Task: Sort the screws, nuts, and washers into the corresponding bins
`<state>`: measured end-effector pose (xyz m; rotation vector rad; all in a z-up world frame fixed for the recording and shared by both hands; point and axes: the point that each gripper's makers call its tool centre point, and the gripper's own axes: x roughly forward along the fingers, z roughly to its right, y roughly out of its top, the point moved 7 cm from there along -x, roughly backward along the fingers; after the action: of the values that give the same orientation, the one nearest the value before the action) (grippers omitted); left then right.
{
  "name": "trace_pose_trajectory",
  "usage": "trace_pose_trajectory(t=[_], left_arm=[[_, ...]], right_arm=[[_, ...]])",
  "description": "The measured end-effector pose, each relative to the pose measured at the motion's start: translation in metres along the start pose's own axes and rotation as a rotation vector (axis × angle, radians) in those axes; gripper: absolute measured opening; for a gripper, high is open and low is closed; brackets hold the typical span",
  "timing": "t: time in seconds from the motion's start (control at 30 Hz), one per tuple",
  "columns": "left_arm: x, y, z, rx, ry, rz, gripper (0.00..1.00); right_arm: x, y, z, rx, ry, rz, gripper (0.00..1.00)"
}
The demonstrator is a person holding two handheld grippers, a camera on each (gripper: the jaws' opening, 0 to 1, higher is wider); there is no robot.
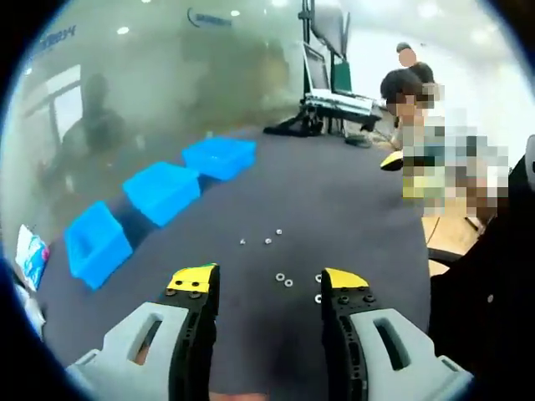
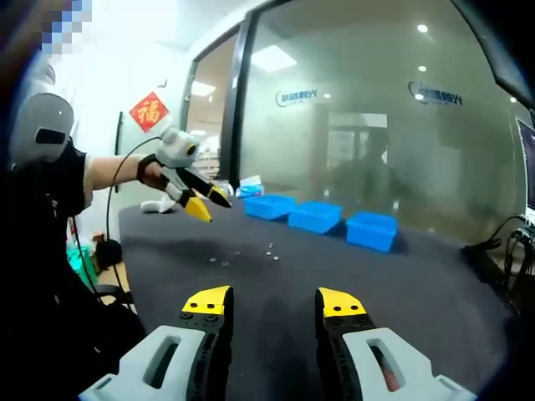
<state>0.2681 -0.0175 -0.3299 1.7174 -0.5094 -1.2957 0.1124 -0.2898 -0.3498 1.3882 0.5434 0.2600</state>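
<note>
With both the left tool [image 1: 269, 284] and right tool [image 2: 274, 302] wide and empty, the tiny washers [image 1: 284, 279] scattered on the counter [image 1: 351, 209], well apart from the blue bins [image 1: 162, 190], could easily slip or skid from a pinch.

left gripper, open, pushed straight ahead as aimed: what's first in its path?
Likely the small loose parts on the dark table, lying just past the tips of the left gripper, roughly between its open jaws. The blue bins sit off to the side. Depth is unclear.
</note>
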Motion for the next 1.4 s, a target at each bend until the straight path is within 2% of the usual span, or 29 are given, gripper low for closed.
trace_pose_trajectory(t=[0.27,0.67,1.0,1.4], left_arm=[[0.030,0.013,-0.003,0.025,-0.035,-0.060,0.41],[0.071,0.011,-0.005,0.050,-0.105,-0.175,0.35],[0.094,0.007,-0.003,0.058,-0.123,-0.204,0.27],[0.102,0.001,-0.013,0.062,-0.117,-0.225,0.20]], right_arm=[[-0.002,-0.003,0.001,0.009,-0.005,-0.001,0.36],[-0.003,-0.005,0.002,0.017,-0.007,-0.001,0.36],[-0.002,-0.006,0.003,0.020,-0.005,-0.001,0.36],[0.000,-0.007,0.003,0.025,-0.003,-0.006,0.36]])
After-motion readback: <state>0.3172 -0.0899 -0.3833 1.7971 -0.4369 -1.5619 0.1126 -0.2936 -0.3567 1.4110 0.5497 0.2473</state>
